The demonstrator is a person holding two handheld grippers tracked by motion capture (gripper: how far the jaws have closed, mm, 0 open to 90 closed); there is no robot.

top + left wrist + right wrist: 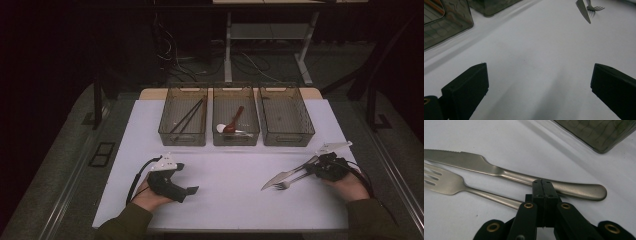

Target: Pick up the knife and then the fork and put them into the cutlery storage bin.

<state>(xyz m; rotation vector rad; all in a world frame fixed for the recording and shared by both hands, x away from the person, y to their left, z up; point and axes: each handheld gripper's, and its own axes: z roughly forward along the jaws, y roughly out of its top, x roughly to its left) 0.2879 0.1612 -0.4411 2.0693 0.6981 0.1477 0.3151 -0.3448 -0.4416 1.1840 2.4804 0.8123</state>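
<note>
The right tool (541,185) is clamped on the fork (446,183), knife (499,171) at its twelve o'clock, while the left tool (537,85) gapes wide and empty.

Top cam + 2 tongs cams.

Two black grippers are seen at the lower part of the high view, the left gripper (192,190) and the right gripper (314,169). A grey three-cornered plate (166,161) is carried on top of each, and a black cable (135,179) trails behind. Brass-coloured rivets (528,205) are set in the black linkage. Dark olive sleeves (127,220) are worn.
</note>
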